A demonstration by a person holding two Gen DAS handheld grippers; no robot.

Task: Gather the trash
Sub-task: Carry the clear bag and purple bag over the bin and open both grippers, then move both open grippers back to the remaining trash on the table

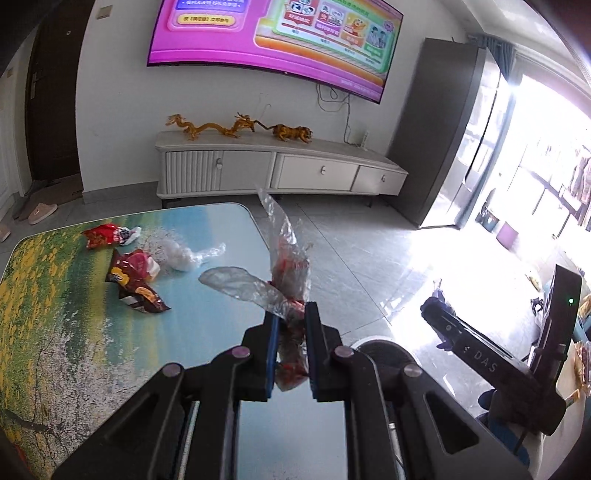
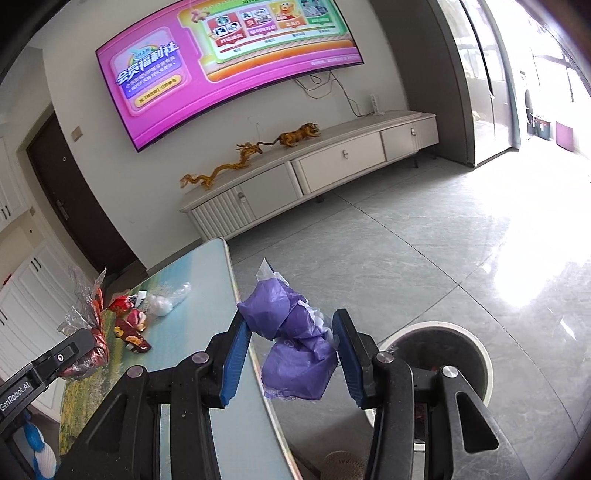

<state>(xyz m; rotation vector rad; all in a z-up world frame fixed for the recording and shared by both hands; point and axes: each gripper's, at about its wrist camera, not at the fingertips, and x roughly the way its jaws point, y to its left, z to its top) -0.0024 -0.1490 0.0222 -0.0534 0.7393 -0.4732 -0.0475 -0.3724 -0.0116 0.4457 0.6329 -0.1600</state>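
My left gripper (image 1: pixel 291 314) is shut on a crumpled clear and red plastic wrapper (image 1: pixel 290 266), held above the right edge of the table (image 1: pixel 55 314). My right gripper (image 2: pixel 291 325) is shut on a purple plastic bag wad (image 2: pixel 295 343), hanging past the table's edge (image 2: pixel 229 280) near a round white-rimmed trash bin (image 2: pixel 480 354). The same bin (image 1: pixel 380 349) shows just behind the left fingers. On the table lie a red snack packet (image 1: pixel 103 236), a dark red wrapper (image 1: pixel 133 280) and a clear bag with white stuffing (image 1: pixel 177 254). The right gripper (image 1: pixel 439 314) appears at the right of the left wrist view.
A white TV cabinet (image 1: pixel 280 170) with golden dragon figures (image 1: pixel 210 127) stands along the far wall under a large screen (image 1: pixel 273 33). Grey tiled floor (image 2: pixel 424 258) spreads to the right toward a bright balcony door. Slippers (image 1: pixel 40 212) lie by the dark entrance door.
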